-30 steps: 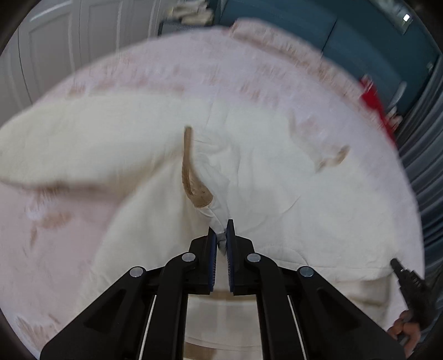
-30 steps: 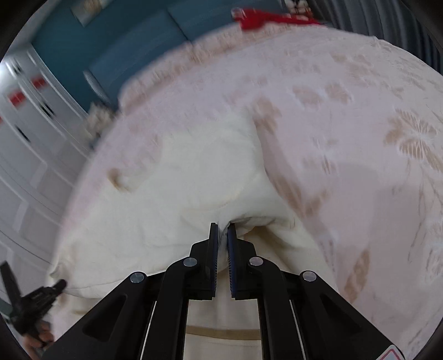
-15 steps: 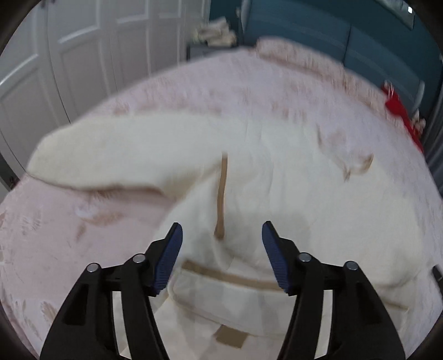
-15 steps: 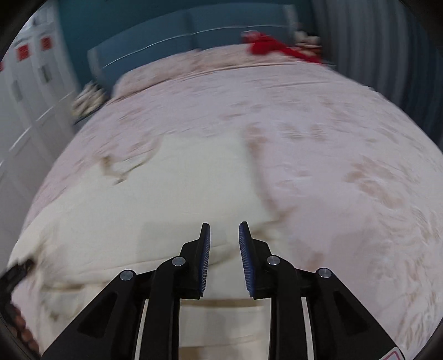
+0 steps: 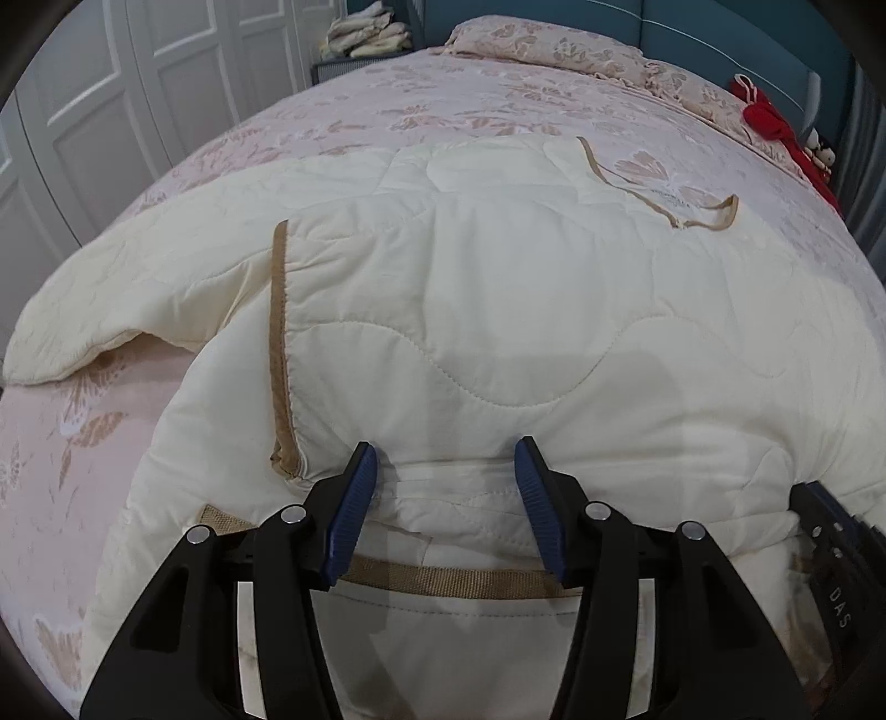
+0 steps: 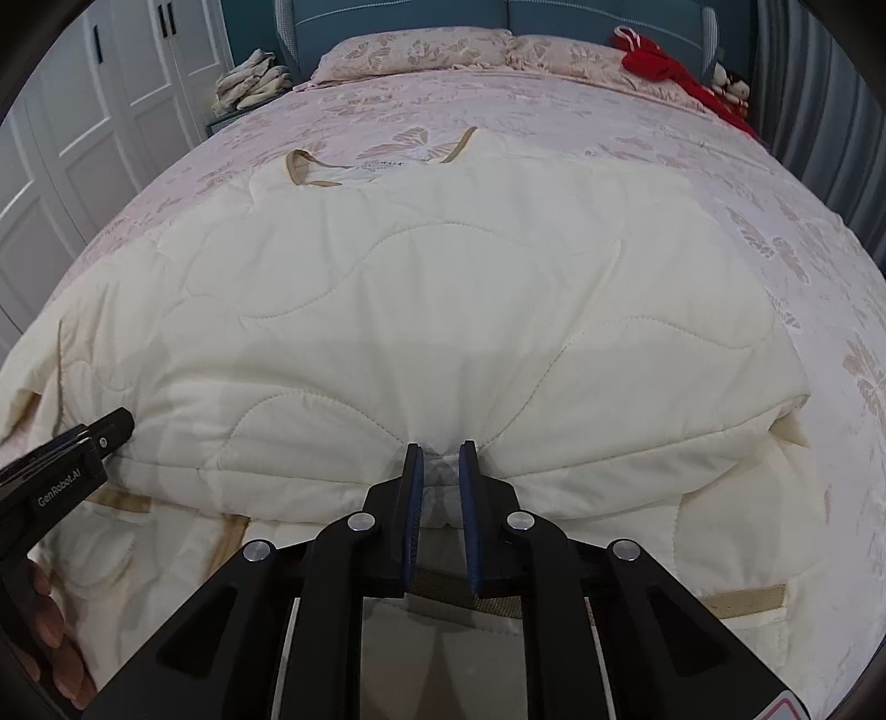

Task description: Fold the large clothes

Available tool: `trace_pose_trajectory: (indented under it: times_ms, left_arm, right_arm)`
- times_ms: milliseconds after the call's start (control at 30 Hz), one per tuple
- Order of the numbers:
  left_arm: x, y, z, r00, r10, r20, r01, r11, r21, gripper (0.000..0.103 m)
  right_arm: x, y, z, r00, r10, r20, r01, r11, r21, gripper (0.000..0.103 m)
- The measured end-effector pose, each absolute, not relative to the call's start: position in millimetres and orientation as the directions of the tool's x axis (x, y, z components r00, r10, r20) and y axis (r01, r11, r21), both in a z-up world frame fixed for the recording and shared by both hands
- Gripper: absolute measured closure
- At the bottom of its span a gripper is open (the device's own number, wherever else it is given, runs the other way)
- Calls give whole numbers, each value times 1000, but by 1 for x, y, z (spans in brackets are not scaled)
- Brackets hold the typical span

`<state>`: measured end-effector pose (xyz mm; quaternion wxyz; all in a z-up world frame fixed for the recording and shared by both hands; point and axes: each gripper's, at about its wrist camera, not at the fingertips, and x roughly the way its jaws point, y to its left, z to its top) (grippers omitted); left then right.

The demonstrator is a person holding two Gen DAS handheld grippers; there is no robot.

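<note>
Two grippers at the near fold of a cream quilt [image 5: 498, 288] spread over a pink bed [image 5: 454, 94]. Left gripper [image 5: 446, 465]: jaws spread wide, nothing between them, tips straddling the folded edge just ahead. Right gripper [image 6: 441, 457]: jaws nearly together, pinching a tuck of the quilt's fold. Tan trim [image 5: 279, 343] running forward, left of the left gripper. Folded layer stretching ahead of both toward pillows [image 6: 415, 52]; red cloth [image 6: 659, 63] far ahead, right.
</note>
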<state>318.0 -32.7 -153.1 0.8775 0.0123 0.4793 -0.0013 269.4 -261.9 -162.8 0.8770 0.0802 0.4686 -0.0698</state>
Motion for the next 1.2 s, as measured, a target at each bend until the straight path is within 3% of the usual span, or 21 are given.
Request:
trace_pose_trajectory:
  times_ms: [133,267,300,333,400,500,667,800,867,900,1033,1200]
  left_arm:
    - [314,-33,-153,570,-2,-821,14,1000,7,52]
    - [305,15,-125,572,-179,-800,-27,971,-236,51]
    - [299,43,-111,598,-181,-780,-72,958,-278,39]
    - [295,64,-104,622,-171,-764,-104,949,-297,26]
    - [290,130,-87,681,-112,-724,-201,922,-331,18]
    - [302,229,-87,659,11,-752,-373,873,-314,16]
    - [314,374,-120,584,114,-804,-633,684,-362,18]
    - [324,418,-147,588,42,-808,-684,558,-470,45]
    - [341,408,-140,602,5,-799,-640,602,-478,94]
    - [352,397,-132,606,-17,-795,-610,632,-478,98]
    - [375,323,-57,707,-32,-706,-422,783,-458,98]
    - [378,155,54,797,-220,-562,-41,909,-415,98]
  right_arm:
    - [267,-254,-165,575,-90,-813,193,981,28,93]
    - [263,-260,-154,588,-59,-807,194,979,70,91]
    - [260,-263,-150,589,-45,-807,197,976,89,90]
    - [252,-267,-143,589,-27,-808,208,971,119,87]
    - [237,-270,-132,594,-14,-804,227,962,151,75]
    - [206,-269,-121,589,4,-808,236,956,177,66]
    - [162,-254,-118,551,18,-835,228,959,171,61]
    - [143,-239,-121,517,20,-856,210,966,150,55]
    - [140,-233,-122,503,23,-864,204,968,145,55]
    - [140,-231,-122,501,26,-865,202,968,147,55]
    - [139,-224,-113,523,33,-852,182,972,150,55]
    - [135,-221,-103,552,50,-832,168,971,170,55]
